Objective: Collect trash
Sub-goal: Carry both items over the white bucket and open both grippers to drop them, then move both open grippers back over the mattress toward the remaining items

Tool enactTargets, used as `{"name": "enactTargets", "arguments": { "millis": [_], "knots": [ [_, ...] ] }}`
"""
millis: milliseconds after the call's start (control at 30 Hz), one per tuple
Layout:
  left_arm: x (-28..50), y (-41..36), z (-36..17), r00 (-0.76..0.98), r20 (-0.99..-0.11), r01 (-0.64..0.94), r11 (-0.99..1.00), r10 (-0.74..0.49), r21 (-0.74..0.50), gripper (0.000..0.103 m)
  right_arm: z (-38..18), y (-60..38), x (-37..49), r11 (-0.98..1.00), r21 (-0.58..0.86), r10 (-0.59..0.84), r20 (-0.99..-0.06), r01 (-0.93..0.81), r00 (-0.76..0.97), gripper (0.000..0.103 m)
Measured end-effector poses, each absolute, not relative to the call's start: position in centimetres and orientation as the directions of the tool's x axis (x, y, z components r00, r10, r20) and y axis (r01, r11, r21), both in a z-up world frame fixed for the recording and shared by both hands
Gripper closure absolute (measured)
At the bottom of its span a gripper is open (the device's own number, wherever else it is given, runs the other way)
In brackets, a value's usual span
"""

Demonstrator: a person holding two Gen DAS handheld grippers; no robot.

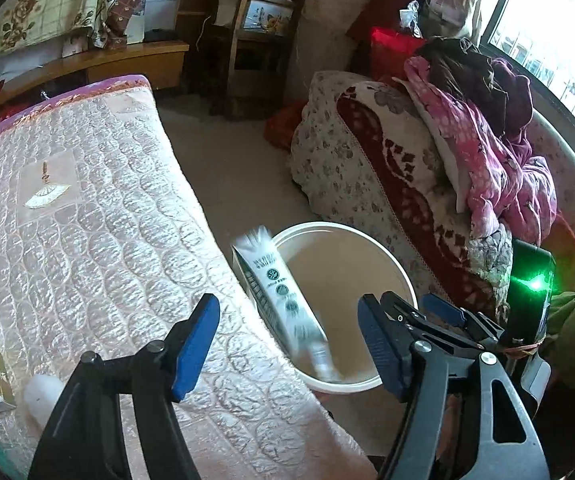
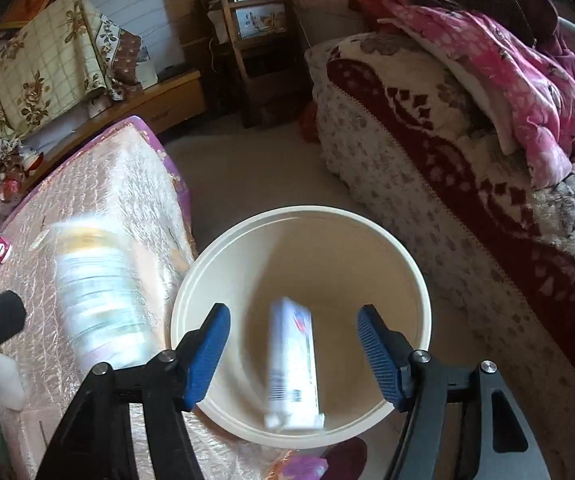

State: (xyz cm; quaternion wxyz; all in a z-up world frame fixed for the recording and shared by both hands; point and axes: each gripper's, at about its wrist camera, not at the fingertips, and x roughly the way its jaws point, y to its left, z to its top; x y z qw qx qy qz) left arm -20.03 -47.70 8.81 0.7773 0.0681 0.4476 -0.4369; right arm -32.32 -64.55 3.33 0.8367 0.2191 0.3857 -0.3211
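The left gripper [image 1: 289,346] stands wide open over the edge of the quilted table cover [image 1: 87,208], holding nothing. A blurred white carton [image 1: 283,300] hangs over the cream bucket [image 1: 403,276] on the floor. The right gripper [image 2: 293,354] is also spread wide and empty above that bucket [image 2: 415,268], with a blurred white carton [image 2: 293,364] between its fingers, untouched by either pad.

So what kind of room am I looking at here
Most likely a lived-in bedroom or bed-sitting room in a home. A bed or couch under a floral maroon-and-cream blanket carries a heap of pink quilted clothing, a pink quilted satin cover drapes a table or bed, and a wooden shelf unit stands behind.
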Motion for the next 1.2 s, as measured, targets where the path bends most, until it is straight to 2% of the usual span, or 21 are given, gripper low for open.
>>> {"name": "enactTargets", "arguments": {
  "millis": [200,667,867,1200],
  "knots": [
    [-19.9,-45.3,9.6,0.254,-0.756,0.724,0.637,-0.603,-0.264,0.031,3.3,-63.5,-32.1,0.715,0.12,-0.348,-0.793,0.688,0.5,0.033],
    [-20.1,-37.8,12.1,0.442,-0.721,0.672,0.729,-0.534,-0.129,0.031,6.1,-57.1,-30.5,0.794,0.106,-0.326,-0.757,0.599,0.567,0.033],
    [-19.8,-34.1,12.9,0.514,-0.705,0.632,0.772,-0.489,-0.074,0.031,7.4,-53.4,-29.3,0.833,0.096,-0.306,-0.74,0.544,0.599,0.03],
    [-18.8,-28.1,13.8,0.573,-0.681,0.556,0.826,-0.457,-0.087,0.031,8.9,-47.7,-27.3,0.88,0.1,-0.256,-0.724,0.464,0.641,0.03]
  ]
}}
